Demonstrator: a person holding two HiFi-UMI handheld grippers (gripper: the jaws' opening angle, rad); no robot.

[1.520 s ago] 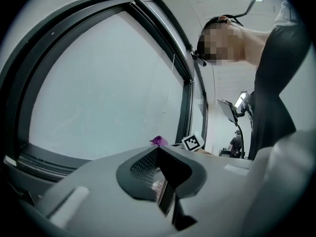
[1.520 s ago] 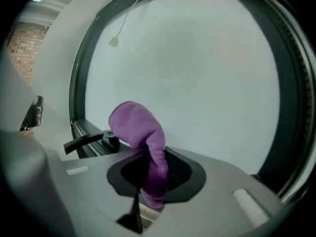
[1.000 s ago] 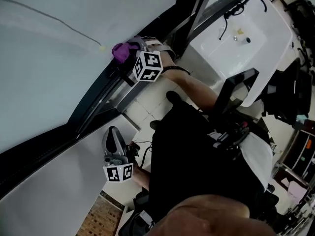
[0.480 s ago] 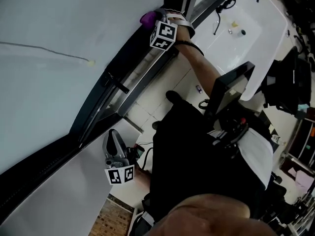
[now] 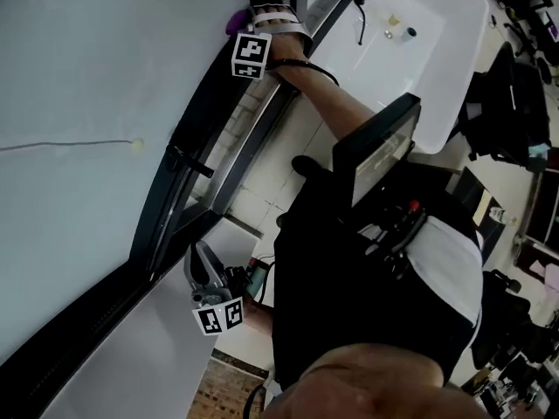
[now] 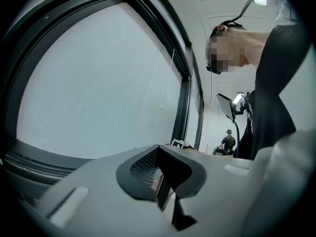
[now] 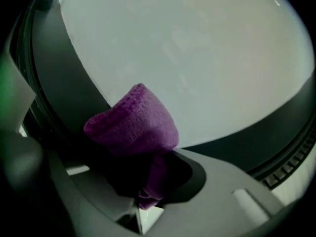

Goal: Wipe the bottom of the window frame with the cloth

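purple cloth [image 7: 131, 125] in claw [image 7: 148, 187], seemingly touching frame [image 7: 64, 78]

No words, numbers or brand names can be read anywhere. The only signs are black-and-white square marker patterns on the left gripper [image 5: 203, 264] and the right gripper [image 5: 249, 20]. They carry no legible letters.

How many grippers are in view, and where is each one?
2. The right gripper is at the top, at the window frame, shut on the purple cloth. The left gripper is low, beside the person, shut and empty.
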